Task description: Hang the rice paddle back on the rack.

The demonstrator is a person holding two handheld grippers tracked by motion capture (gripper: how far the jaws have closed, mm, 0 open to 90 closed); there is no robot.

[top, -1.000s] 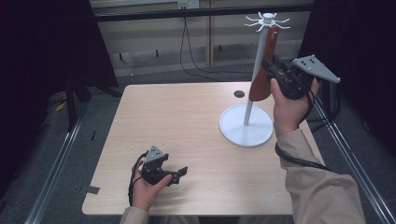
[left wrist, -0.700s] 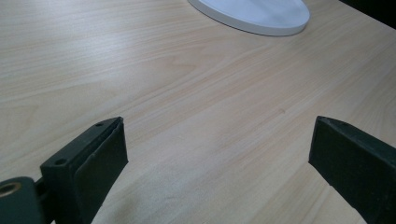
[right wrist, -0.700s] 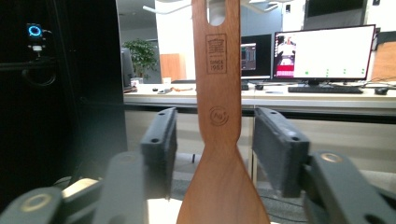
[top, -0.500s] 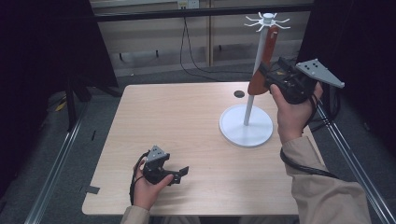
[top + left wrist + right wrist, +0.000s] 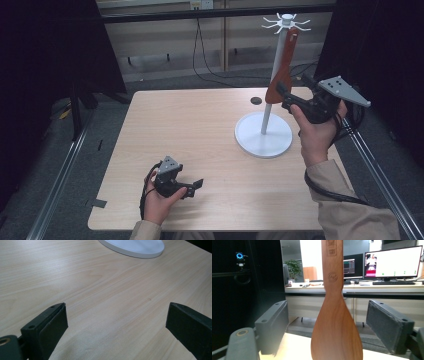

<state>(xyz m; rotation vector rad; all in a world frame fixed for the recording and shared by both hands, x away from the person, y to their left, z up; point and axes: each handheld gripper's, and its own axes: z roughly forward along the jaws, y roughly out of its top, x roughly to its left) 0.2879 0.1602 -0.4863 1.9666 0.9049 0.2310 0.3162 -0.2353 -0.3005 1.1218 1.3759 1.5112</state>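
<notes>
Wooden spatula (image 5: 281, 75) now hangs freely at upper right, the right hand-held gripper (image 5: 287, 99) having opened and released it.

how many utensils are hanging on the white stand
1: a wooden spatula hangs from a hook at the top of the white stand, between the right gripper's open jaws.

Your high view looks down on the tabletop (image 5: 200, 135); the left claw (image 5: 117, 322) camera shares its white stand base (image 5: 135, 247), close ahead.
</notes>
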